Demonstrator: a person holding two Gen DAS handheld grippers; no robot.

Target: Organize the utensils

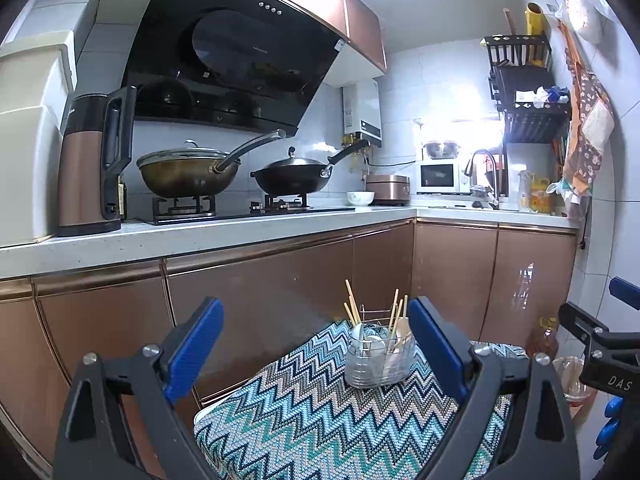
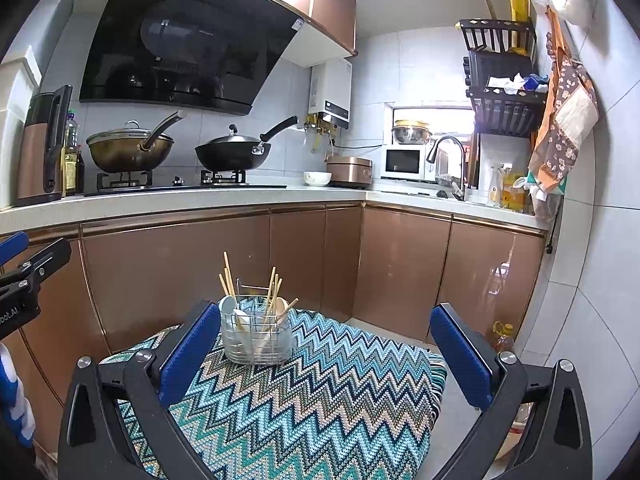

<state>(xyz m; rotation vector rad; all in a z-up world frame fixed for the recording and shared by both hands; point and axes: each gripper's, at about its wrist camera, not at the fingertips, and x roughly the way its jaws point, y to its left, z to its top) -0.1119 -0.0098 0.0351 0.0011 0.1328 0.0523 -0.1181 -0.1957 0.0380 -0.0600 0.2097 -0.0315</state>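
In the left wrist view, the kettle [image 1: 94, 164] stands at 9 o'clock on the counter [image 1: 224, 236], with 2 woks to its right on the stove: the brown wok [image 1: 184, 172], then the black wok [image 1: 296, 176]. The left gripper [image 1: 316, 344] hangs with its fingers wide apart, empty, above the zigzag cloth [image 1: 320, 416]. The utensil holder [image 1: 378, 360] sits upright on that cloth at 5 o'clock, between the blue pads, touching neither; chopsticks [image 1: 352, 304] and a white spoon [image 1: 358, 336] stand in it. In the right wrist view, the right gripper [image 2: 326, 350] is likewise spread and empty, the holder just beside its left pad at 6 o'clock.
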